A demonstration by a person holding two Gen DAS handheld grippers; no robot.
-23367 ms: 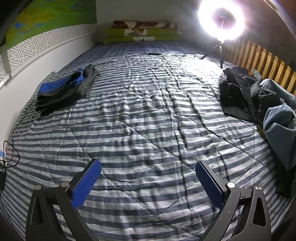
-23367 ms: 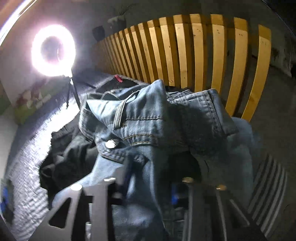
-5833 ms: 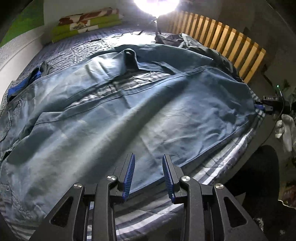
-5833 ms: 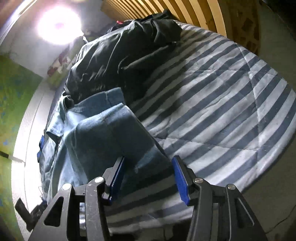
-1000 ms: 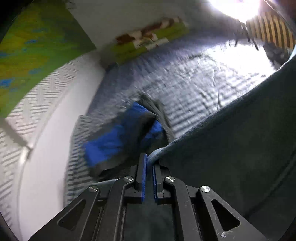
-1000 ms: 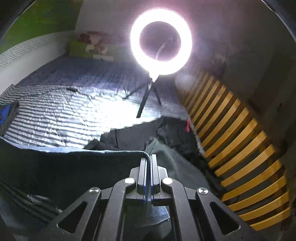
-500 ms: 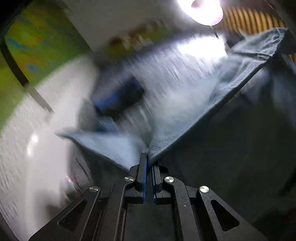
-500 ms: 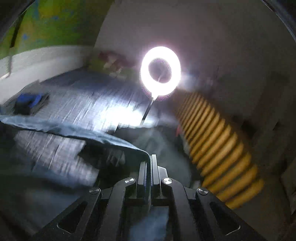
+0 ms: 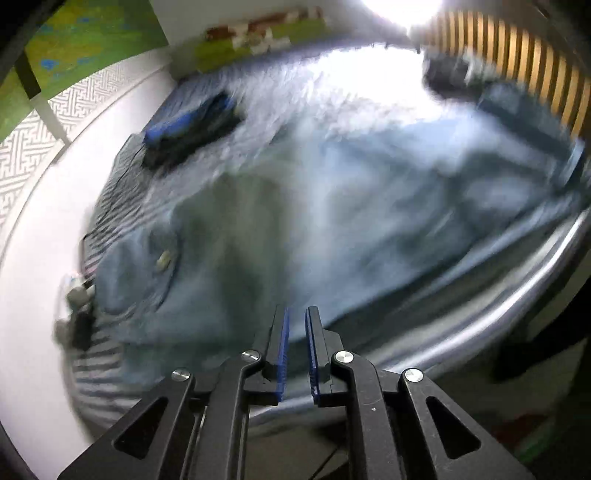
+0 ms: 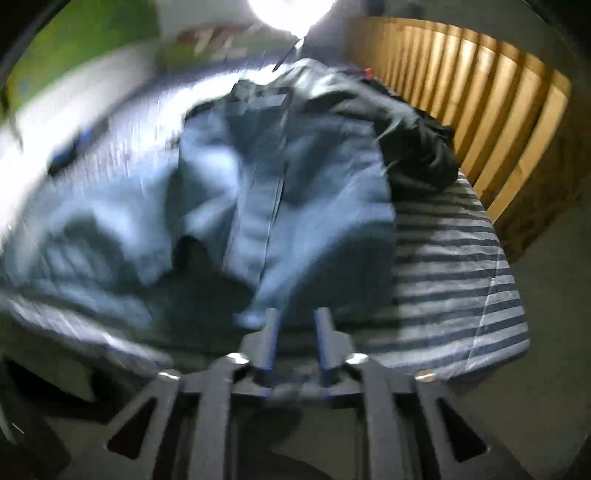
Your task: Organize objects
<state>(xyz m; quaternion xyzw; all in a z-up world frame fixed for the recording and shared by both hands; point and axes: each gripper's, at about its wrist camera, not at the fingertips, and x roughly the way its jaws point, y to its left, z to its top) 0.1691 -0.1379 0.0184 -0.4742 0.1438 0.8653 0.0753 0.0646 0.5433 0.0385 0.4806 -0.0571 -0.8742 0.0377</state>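
Observation:
A pair of blue jeans (image 9: 332, 221) lies spread across the striped bed, blurred by motion; it also shows in the right wrist view (image 10: 258, 192). My left gripper (image 9: 296, 317) is slightly open and empty, just off the jeans' near edge. My right gripper (image 10: 295, 321) is open and empty at the jeans' near edge, above the bed's front. A folded blue and dark stack (image 9: 188, 127) rests at the far left by the wall. A dark garment pile (image 10: 413, 140) lies at the right beside the jeans.
The striped bedcover (image 10: 461, 266) is bare at the right front. A wooden slatted rail (image 10: 480, 110) runs along the right side. A bright ring light (image 10: 288, 11) stands at the back. Green pillows (image 9: 258, 40) lie at the head. A white wall (image 9: 33, 240) is at the left.
Both grippers have let go of the jeans, which now lie spread on the bed. Both have opened and pulled back toward the bed's front edge.

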